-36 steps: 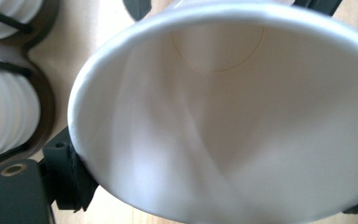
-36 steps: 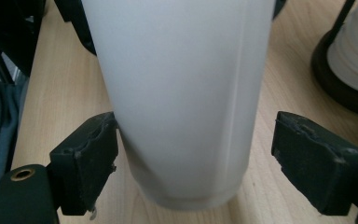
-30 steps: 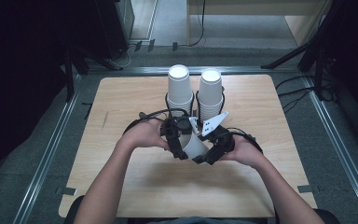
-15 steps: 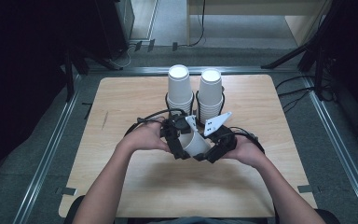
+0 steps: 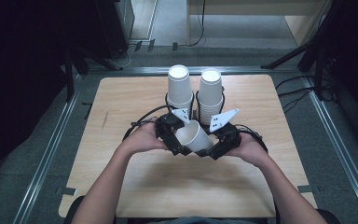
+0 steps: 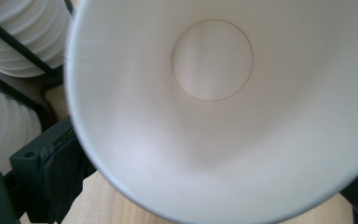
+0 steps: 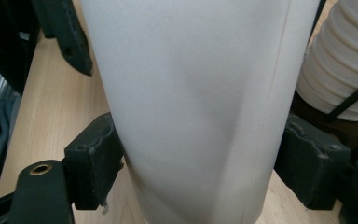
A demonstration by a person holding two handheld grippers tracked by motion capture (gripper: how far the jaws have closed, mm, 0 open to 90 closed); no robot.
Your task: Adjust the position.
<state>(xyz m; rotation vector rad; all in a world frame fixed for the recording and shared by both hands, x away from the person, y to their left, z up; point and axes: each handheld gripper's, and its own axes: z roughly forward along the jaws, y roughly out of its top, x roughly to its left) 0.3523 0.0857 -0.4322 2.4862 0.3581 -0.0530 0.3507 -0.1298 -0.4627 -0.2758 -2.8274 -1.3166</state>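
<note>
White cup, black grippers, pale wood table

Cup plain white in & out, no print; cup stacks white w/ ribbed rims in black wire holder. Grippers black, plates light grey. Table light wood grain; floor grey.

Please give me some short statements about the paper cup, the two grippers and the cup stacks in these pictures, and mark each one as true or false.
1. The paper cup is held between the left gripper and the right gripper. True.
2. The cup stands upright on the table. False: it is tilted, its open mouth turned toward the left gripper.
3. Two cup stacks stand side by side behind the grippers. True.
4. The right gripper is wide open and clear of the cup. False: its pads press the cup's wall from both sides.
5. The cup holds liquid. False: its inside looks empty.
</note>
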